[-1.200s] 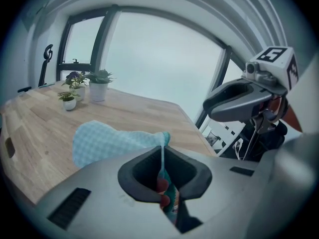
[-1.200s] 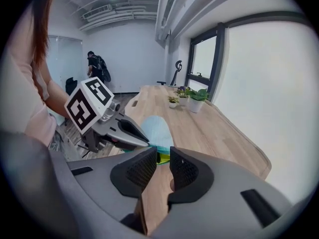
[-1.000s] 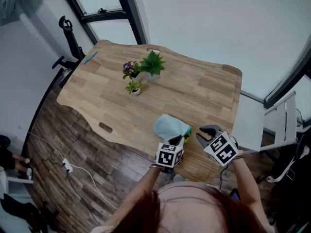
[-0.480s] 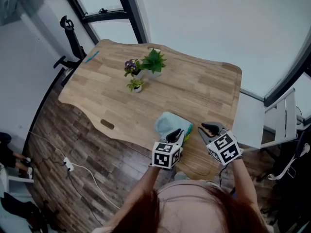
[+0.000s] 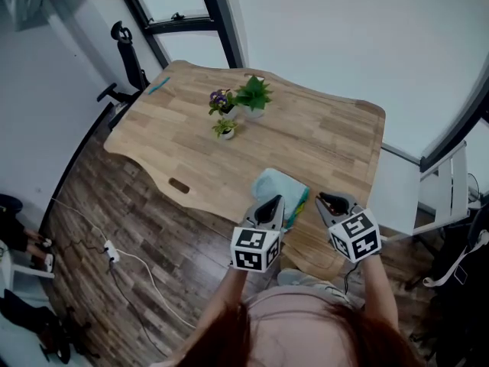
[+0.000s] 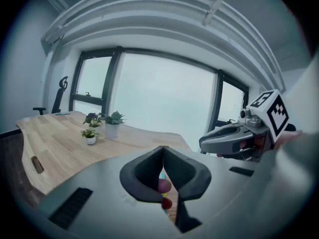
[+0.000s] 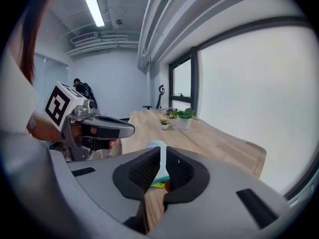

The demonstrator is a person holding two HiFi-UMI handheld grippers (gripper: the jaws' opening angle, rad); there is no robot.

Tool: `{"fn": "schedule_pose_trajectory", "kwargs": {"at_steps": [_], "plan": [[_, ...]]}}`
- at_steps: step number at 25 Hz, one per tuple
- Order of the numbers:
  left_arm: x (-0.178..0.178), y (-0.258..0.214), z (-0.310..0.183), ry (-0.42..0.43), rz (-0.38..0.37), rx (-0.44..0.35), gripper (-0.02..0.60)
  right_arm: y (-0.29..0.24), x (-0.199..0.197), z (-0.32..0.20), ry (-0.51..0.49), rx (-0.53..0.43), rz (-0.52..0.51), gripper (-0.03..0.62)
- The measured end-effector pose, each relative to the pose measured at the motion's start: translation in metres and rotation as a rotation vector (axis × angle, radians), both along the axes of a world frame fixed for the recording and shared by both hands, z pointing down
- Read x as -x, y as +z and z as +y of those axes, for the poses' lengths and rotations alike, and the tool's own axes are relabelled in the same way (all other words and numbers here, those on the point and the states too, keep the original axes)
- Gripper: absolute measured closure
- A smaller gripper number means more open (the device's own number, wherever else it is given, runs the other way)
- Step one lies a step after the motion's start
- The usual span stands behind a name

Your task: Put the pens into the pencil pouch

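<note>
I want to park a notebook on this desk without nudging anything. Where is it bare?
Bare: the right half of the table, from the potted plants to the right edge, and the left stretch between the plants, the teal object at the far corner and the slot. Crowded: the near edge, around the pouch and pens.

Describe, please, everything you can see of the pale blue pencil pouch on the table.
The pouch is a soft, pale blue case, fabric by the look of it, with rounded corners. It lies flat on the wooden table near its front edge. Green and yellow bits, probably pens, show along its right edge in the head view. There the left gripper covers its near end; whether they touch cannot be told.
</note>
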State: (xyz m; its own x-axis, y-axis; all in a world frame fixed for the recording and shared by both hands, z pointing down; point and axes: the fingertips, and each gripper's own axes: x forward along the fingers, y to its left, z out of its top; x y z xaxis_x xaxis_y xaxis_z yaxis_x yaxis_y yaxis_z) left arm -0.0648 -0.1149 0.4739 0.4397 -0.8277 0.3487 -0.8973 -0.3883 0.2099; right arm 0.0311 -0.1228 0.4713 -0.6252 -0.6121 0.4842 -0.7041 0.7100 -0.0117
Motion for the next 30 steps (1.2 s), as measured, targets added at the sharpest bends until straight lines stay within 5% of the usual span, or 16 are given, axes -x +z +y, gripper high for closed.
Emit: {"fn": "schedule_pose_trajectory", "kwargs": {"at_steps": [15,30], "plan": [[0.017,-0.064,0.066,-0.018,-0.021,-0.090,0.578,-0.045,-0.013,0.049,0.137,-0.103,-0.113,0.592],[0.022,-0.091,0.115,-0.021,-0.019,-0.136,0.578,-0.082,-0.020,0.091,0.167,-0.173,-0.166,0.592]]}}
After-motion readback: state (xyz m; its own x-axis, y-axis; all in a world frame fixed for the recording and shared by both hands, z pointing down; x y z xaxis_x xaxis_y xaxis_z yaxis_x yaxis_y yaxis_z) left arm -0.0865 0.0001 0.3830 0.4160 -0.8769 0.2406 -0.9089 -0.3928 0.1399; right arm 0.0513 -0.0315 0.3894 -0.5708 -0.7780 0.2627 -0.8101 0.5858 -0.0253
